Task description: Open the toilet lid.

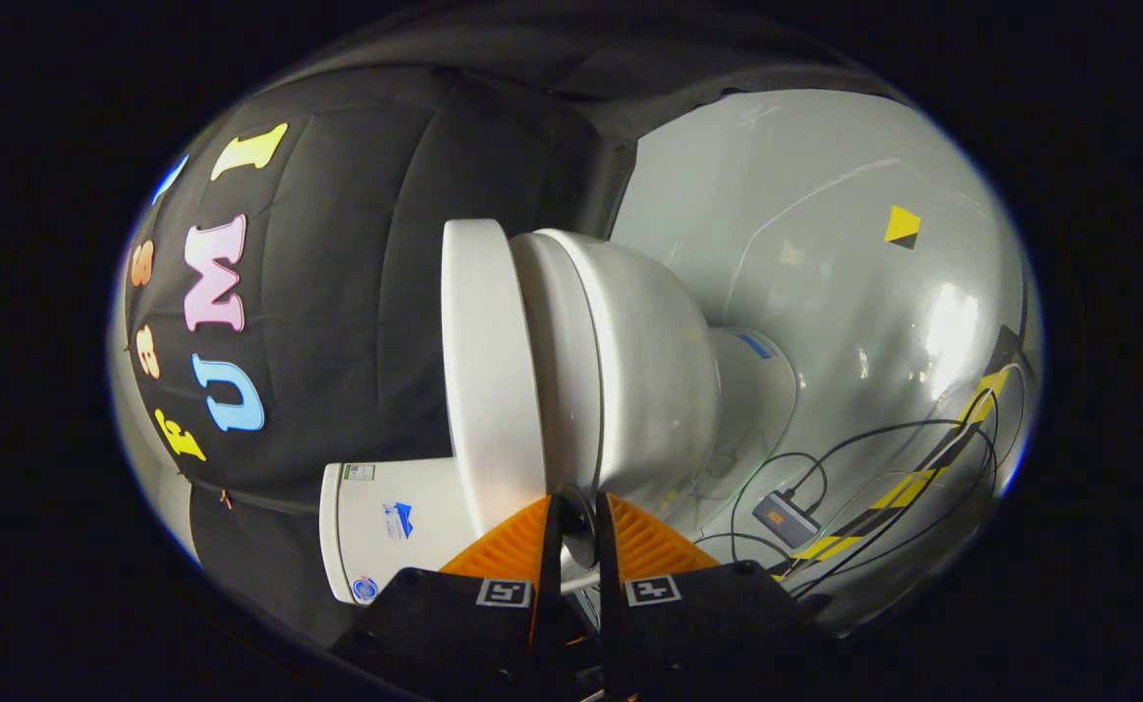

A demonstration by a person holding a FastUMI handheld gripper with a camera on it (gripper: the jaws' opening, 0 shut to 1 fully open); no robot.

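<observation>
The gripper (576, 517) is seen nearly closed, only a narrow gap being left between its fingers (508, 551). Its tips are set at the front edge of the toilet (630, 361), where the toilet lid (482, 370) meets the seat. Whether both fingers actually press on the lid edge cannot be told, since the contact is hidden between the tips. The lid is lying down on the seat, still closed. The tank (386, 526) is partly cut off by the fingers. Cables (874, 458) and a small box (784, 519) are lying on the floor (825, 292) beside the toilet base.
</observation>
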